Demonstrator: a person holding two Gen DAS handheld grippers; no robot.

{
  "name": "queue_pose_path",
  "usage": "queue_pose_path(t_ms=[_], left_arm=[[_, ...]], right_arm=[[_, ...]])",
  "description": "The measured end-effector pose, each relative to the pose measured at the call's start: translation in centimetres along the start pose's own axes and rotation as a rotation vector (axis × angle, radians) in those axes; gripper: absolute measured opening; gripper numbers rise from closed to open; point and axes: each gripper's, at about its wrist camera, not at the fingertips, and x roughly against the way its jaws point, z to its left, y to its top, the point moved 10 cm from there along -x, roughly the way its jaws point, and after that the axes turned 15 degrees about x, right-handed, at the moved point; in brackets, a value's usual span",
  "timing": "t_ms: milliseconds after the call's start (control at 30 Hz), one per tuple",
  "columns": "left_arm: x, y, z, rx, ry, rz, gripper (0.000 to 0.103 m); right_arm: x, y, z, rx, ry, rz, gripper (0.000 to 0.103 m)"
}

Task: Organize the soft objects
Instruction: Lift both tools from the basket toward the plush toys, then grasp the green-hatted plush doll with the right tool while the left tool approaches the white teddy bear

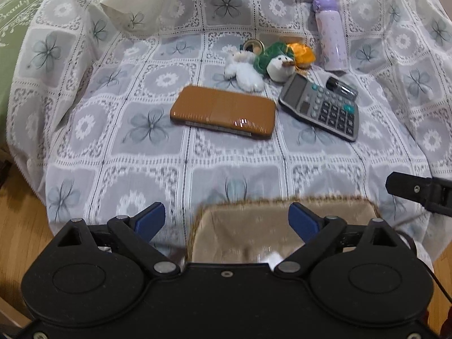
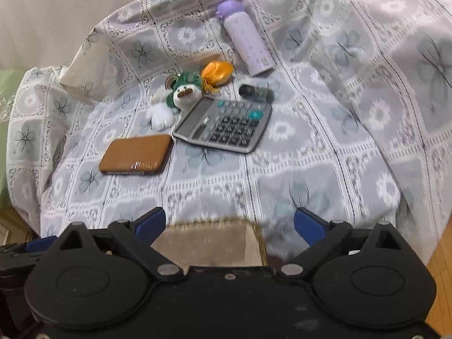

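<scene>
Three soft things lie together at the far middle of the floral lace cloth (image 1: 113, 147): a white fluffy toy (image 1: 245, 70), a green-hooded plush (image 1: 275, 60) and an orange satin pouf (image 1: 304, 52); the right wrist view shows the same plush (image 2: 185, 90) and pouf (image 2: 217, 72). A beige fabric-lined basket (image 1: 333, 214) sits at the near edge, with something small and white inside. My left gripper (image 1: 227, 216) hangs open over the basket's rim, well short of the toys. My right gripper (image 2: 230, 220) is open above the basket (image 2: 209, 243) too, holding nothing.
Hard items share the cloth: a brown case (image 1: 223, 113), a grey calculator (image 1: 322, 107), a purple bottle (image 1: 330, 34), a small black cylinder (image 1: 336, 84) and a tape roll (image 1: 251, 46). A green cushion (image 1: 11, 42) lies left; wooden floor (image 1: 17, 212) lies below.
</scene>
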Motion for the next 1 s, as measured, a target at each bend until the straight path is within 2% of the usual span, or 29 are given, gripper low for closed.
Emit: queue_pose_path(t_ms=[333,767,1000], left_arm=[[-4.1,5.8,-0.7,-0.009,0.007,-0.028,0.092],[-10.4,13.4,-2.7,-0.042,-0.008,-0.034,0.092],[-13.3,16.0,-3.2,-0.057,-0.019,-0.02,0.092]], right_arm=[[-5.7,6.8,0.4,0.06,0.039,0.007,0.101],[-14.6,17.7,0.7,0.182,0.004,-0.035,0.1],[-19.7,20.6,1.3,0.225,0.02,-0.006,0.1]])
